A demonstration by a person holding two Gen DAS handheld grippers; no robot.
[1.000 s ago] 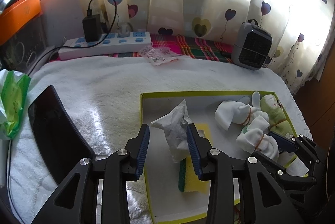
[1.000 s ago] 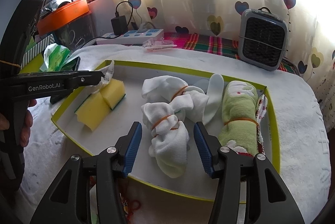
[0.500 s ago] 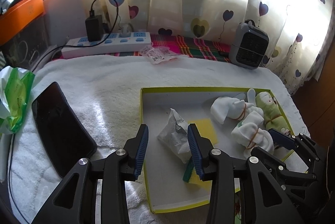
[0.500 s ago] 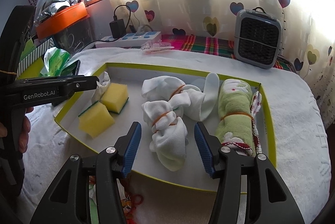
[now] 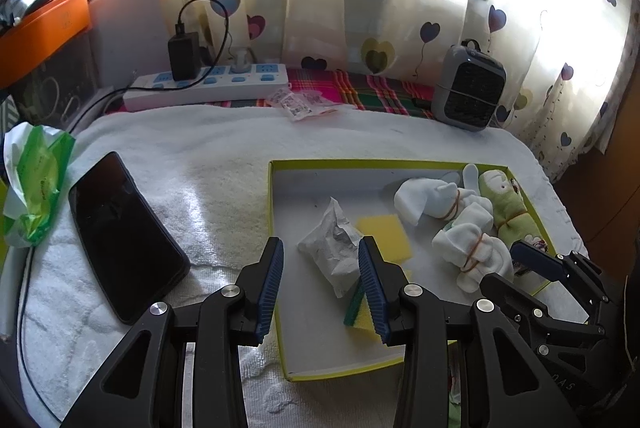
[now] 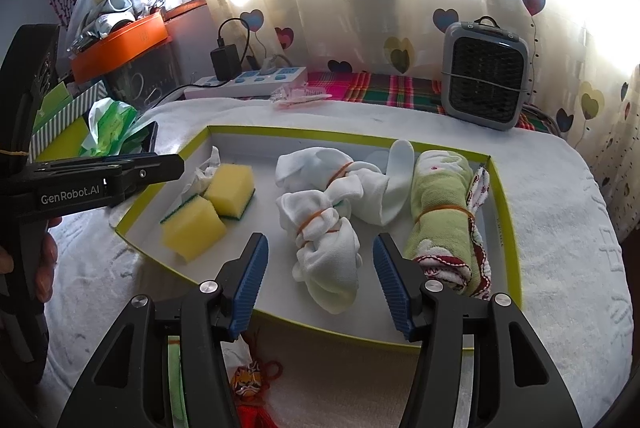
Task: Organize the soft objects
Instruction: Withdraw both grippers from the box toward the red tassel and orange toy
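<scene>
A yellow-rimmed tray lies on a white towel. In it are a crumpled white paper wad, two yellow sponges, two white sock bundles tied with rubber bands and a rolled green towel. My left gripper hovers open at the tray's left end; the wad lies just past its fingertips, untouched. Above the tray's near rim, my right gripper stands open, the nearer sock bundle lying loose in front of it.
A black phone and a green packet lie left of the tray. At the back are a power strip, a clear packet and a small grey heater. A red charm lies under my right gripper.
The paper wad, earlier raised between my left fingers, now lies in the tray, and the left gripper has drawn back. The right gripper has also backed away slightly from the socks.
</scene>
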